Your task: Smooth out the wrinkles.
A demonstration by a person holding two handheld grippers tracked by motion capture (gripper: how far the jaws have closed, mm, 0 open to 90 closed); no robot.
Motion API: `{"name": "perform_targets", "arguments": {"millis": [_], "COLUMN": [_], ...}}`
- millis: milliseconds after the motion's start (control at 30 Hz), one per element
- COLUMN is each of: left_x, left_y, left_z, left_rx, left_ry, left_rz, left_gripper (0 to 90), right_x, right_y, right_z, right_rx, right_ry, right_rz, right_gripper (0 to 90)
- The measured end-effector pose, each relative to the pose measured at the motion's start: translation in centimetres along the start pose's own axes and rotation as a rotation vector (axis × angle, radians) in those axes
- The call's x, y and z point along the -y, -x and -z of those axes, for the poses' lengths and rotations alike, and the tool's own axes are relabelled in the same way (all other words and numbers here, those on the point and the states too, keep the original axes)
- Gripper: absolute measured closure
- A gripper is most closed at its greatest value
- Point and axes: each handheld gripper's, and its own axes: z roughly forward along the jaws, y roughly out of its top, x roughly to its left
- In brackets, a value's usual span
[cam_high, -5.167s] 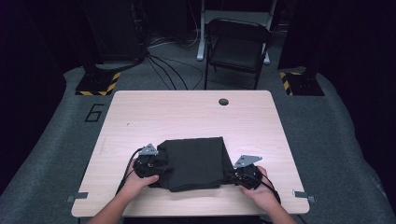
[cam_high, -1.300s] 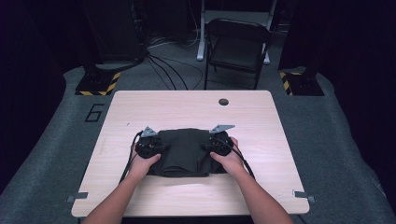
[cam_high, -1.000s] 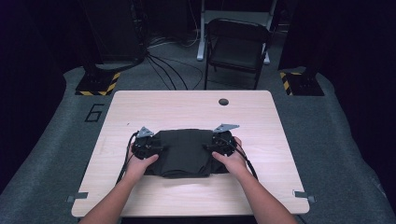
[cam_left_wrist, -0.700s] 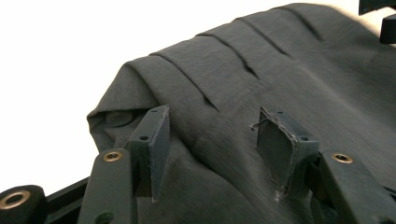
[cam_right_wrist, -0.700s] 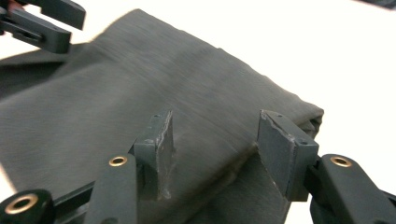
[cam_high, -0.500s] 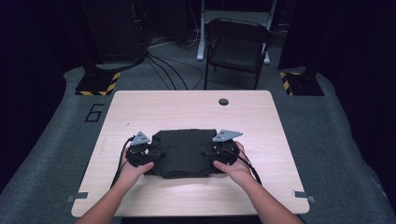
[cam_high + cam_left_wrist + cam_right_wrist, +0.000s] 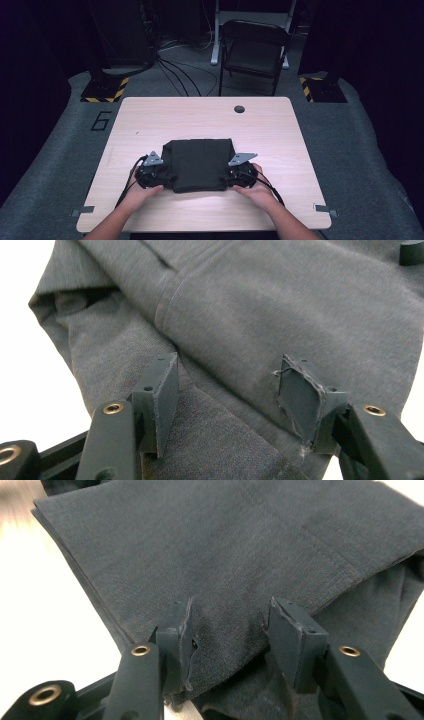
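Folding dark garment [image 7: 199,164] nr table [image 7: 280,150] front edge: soft, light, floppy; L gripper [image 7: 227,397] jaws just widening, R gripper [image 7: 229,632] jaws just narrowing, both astride cloth, unclamped; best pinched at layered side edges.

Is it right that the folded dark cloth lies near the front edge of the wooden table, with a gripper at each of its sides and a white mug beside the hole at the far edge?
Not quite: the high view shows no mug. The hole sits alone at the far edge of the table. The rest holds: the folded dark cloth lies near the front edge, with the left gripper and right gripper at its sides.
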Motion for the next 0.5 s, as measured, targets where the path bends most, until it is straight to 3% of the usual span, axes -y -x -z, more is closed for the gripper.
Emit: {"name": "perform_targets", "arguments": {"millis": [200,400,500], "left_x": [0.37,0.83,0.8], "left_y": [-0.18,-0.18,-0.2], "left_z": [-0.26,-0.45,-0.42], "left_rx": [0.018,0.009,0.012], "left_ry": [-0.003,0.028,0.016], "left_rz": [0.014,0.025,0.02], "left_gripper": [41.0,41.0,41.0], "right_x": [0.35,0.57,0.66], "right_y": [0.1,0.11,0.26], "right_z": [-0.25,-0.33,-0.29], "right_rx": [-0.009,-0.01,-0.013], "right_ry": [0.0,0.005,0.008], "right_rz": [0.002,-0.021,-0.023], "right_gripper": [52.9,52.8,52.6]}}
